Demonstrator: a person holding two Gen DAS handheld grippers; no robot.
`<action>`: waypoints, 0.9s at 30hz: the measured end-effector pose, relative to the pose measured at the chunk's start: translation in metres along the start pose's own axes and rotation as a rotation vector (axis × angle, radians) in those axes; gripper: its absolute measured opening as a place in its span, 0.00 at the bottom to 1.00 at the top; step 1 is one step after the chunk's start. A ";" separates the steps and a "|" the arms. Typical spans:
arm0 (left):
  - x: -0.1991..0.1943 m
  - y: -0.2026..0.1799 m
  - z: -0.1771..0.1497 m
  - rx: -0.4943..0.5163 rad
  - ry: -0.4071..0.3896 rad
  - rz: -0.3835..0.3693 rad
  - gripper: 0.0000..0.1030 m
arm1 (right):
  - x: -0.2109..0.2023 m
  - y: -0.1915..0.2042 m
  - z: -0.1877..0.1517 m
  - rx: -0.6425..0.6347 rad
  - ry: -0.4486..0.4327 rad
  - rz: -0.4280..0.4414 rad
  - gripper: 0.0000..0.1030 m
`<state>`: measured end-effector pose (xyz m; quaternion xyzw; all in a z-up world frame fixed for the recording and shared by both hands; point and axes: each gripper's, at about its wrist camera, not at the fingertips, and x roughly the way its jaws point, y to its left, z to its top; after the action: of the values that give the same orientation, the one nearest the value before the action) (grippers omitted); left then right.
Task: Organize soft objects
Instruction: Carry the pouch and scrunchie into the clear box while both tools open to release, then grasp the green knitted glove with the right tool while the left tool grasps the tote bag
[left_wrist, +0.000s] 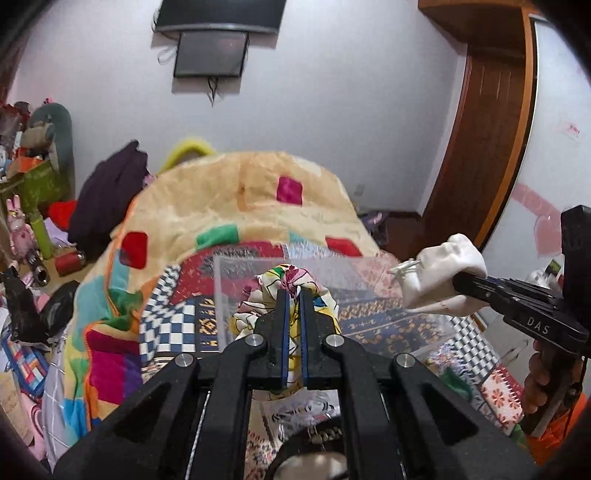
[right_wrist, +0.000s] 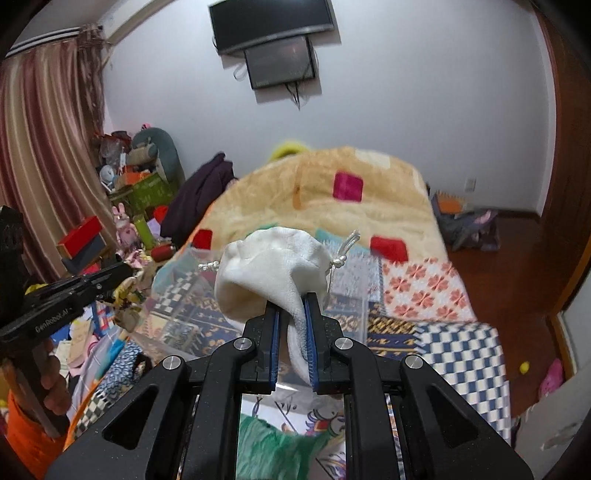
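Note:
My left gripper (left_wrist: 293, 295) is shut on a floral patterned cloth (left_wrist: 258, 306), bunched in yellow, white and pink, held over a clear plastic box (left_wrist: 332, 273) on the bed. My right gripper (right_wrist: 293, 299) is shut on a white drawstring pouch (right_wrist: 269, 266), held in the air above the same clear box (right_wrist: 177, 295). In the left wrist view the pouch (left_wrist: 439, 273) and the right gripper (left_wrist: 461, 282) come in from the right. In the right wrist view the left gripper (right_wrist: 122, 273) and the floral cloth (right_wrist: 127, 295) show at the left.
The bed carries a patchwork cover (left_wrist: 369, 325) and a cream blanket with coloured squares (left_wrist: 236, 199). Cluttered shelves, toys and boxes (right_wrist: 125, 206) crowd the left side. A wooden door (left_wrist: 480, 147) and bare wood floor (right_wrist: 517, 266) lie to the right.

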<state>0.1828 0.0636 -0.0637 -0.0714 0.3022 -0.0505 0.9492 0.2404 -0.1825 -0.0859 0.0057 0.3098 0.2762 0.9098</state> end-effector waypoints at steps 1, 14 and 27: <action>0.010 0.000 -0.001 0.002 0.021 -0.001 0.04 | 0.007 0.000 -0.002 0.003 0.016 -0.001 0.11; 0.056 -0.011 -0.014 0.020 0.165 -0.017 0.13 | 0.044 0.007 -0.018 -0.058 0.174 -0.022 0.26; -0.028 -0.026 -0.019 0.047 0.022 0.000 0.58 | -0.018 0.012 -0.012 -0.084 0.056 -0.003 0.68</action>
<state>0.1476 0.0395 -0.0586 -0.0484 0.3113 -0.0586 0.9473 0.2156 -0.1835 -0.0833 -0.0408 0.3235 0.2877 0.9005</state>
